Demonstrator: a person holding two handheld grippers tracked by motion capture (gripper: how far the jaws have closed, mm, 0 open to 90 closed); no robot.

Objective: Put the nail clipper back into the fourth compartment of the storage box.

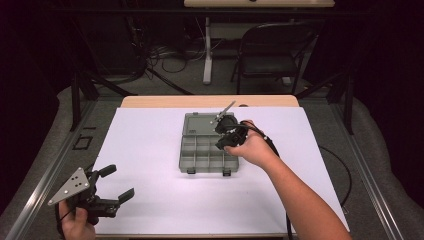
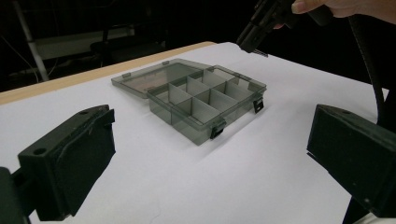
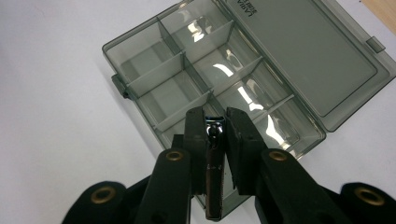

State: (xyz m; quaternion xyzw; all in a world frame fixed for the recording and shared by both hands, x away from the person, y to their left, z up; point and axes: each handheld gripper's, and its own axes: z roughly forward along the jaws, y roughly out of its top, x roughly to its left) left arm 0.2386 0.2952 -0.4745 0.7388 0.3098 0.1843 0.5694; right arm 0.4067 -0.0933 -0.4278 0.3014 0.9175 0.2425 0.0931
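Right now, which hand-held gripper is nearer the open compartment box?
The right. The right hand-held gripper hovers above the compartment box at its right edge, clamping a nail clipper. The left hand-held gripper hangs open near the table's front-left corner, well away from the box.

On the table [image 1: 150, 150] we see a compartment box [image 1: 207, 152] lying near the middle, its lid [image 1: 202, 122] folded open and flat on the table behind it. Our right gripper [image 1: 227, 135] hangs over the box's right side, above the compartments, with a nail clipper [image 3: 214, 163] between its jaws. Our left gripper [image 1: 117, 182] sits at the table's near left corner, well apart from the box. Behind the table stands a chair [image 1: 270, 50] on the floor.
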